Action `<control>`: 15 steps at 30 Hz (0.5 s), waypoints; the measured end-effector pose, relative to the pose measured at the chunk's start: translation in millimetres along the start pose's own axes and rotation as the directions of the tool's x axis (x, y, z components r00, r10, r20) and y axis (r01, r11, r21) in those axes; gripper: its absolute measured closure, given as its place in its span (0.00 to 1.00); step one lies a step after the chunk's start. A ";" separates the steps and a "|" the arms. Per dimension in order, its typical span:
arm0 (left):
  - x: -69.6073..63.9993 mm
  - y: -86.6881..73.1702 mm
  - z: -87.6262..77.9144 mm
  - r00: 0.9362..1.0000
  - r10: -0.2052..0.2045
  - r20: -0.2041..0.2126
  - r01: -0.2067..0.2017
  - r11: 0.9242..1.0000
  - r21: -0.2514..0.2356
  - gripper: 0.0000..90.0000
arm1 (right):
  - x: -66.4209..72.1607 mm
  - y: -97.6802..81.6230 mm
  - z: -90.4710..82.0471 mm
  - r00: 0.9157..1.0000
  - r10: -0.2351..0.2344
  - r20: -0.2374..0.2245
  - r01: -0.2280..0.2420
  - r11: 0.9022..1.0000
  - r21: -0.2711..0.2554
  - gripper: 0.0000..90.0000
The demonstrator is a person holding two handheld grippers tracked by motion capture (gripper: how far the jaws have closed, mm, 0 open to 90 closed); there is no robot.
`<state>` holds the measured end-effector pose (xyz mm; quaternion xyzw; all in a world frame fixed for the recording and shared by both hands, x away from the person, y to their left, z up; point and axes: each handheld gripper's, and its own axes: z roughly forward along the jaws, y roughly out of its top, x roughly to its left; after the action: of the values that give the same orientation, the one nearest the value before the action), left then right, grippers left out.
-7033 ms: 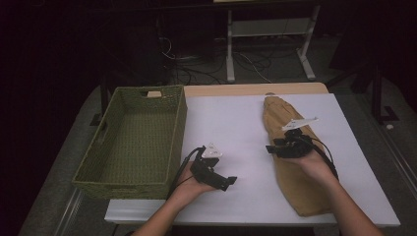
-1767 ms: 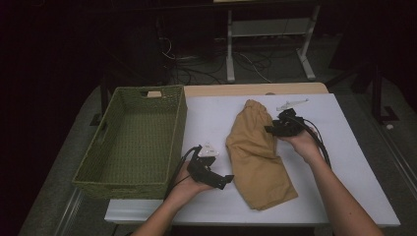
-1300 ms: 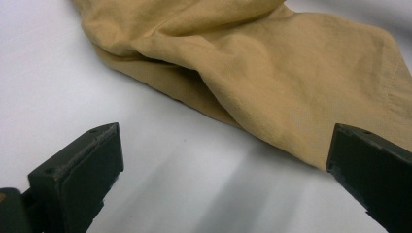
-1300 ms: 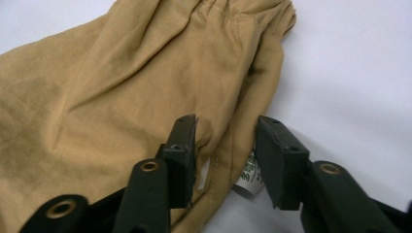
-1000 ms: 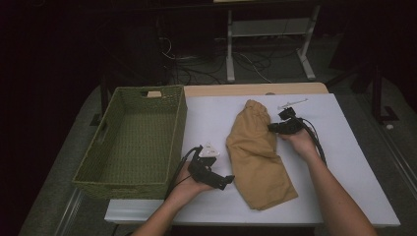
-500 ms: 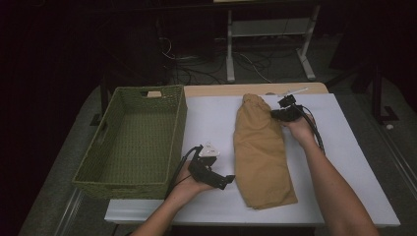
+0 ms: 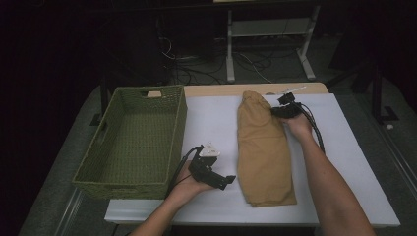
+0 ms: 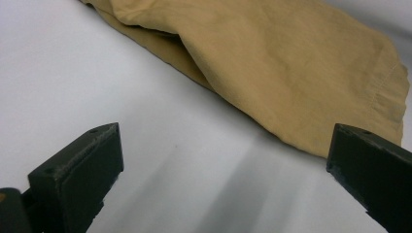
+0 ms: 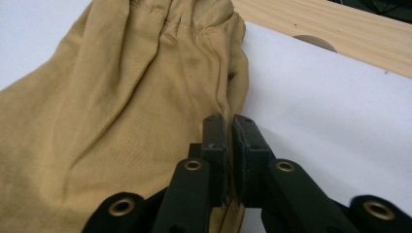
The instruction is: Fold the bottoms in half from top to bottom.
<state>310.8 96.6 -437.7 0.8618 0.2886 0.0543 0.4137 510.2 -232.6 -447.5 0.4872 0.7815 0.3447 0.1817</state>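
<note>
cloth (image 7: 264, 150): tan, folded into long strip, flat on white table (image 7: 354, 162); runs from far edge toward near edge, right of centre; gathered waistband end at far side, hem end near
cloth in right gripper view (image 9: 111, 111): wrinkled, stitched band at top, right edge running into the jaws
cloth in left gripper view (image 8: 291, 63): hem corner lying flat, beyond the jaws, apart from them
right gripper (image 7: 278, 109): at far right edge of cloth, near waistband; held in right hand (image 7: 298, 125), arm stretched across table
right jaws: nearly together, pinching thin cloth edge (image 9: 228, 141); have just eased a little, fabric between pads
left gripper (image 7: 229, 180): resting low on table near front edge, between basket and cloth, pointing toward cloth's near end; held in left hand (image 7: 184, 186)
left jaws: spread wide, nothing but bare table between them; not touching cloth
basket (image 7: 98, 167): green wicker, rectangular, left side of table, well apart from cloth
wood strip (image 7: 221, 90): along far edge of table, just behind cloth's top end; also at top right in right gripper view
</note>
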 end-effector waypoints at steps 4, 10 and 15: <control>-0.5 -0.1 0.2 1.000 0.008 0.003 -0.008 1.000 0.006 0.00 | -2.2 0.2 -6.8 0.999 0.038 -0.020 -0.038 0.999 -0.014 0.69; -1.3 -0.8 2.2 1.000 0.013 0.012 -0.013 1.000 0.014 0.00 | 0.1 -4.4 -26.1 0.997 0.058 -0.059 -0.061 0.997 -0.054 0.51; -3.5 -1.1 3.2 1.000 0.019 0.020 -0.020 1.000 0.017 0.00 | 10.6 -15.2 -46.6 0.996 0.036 -0.085 -0.041 0.997 -0.065 0.46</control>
<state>308.5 93.0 -440.1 0.8685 0.2765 0.0473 0.4086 466.8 -244.5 -425.4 0.4810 0.7670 0.3942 0.1581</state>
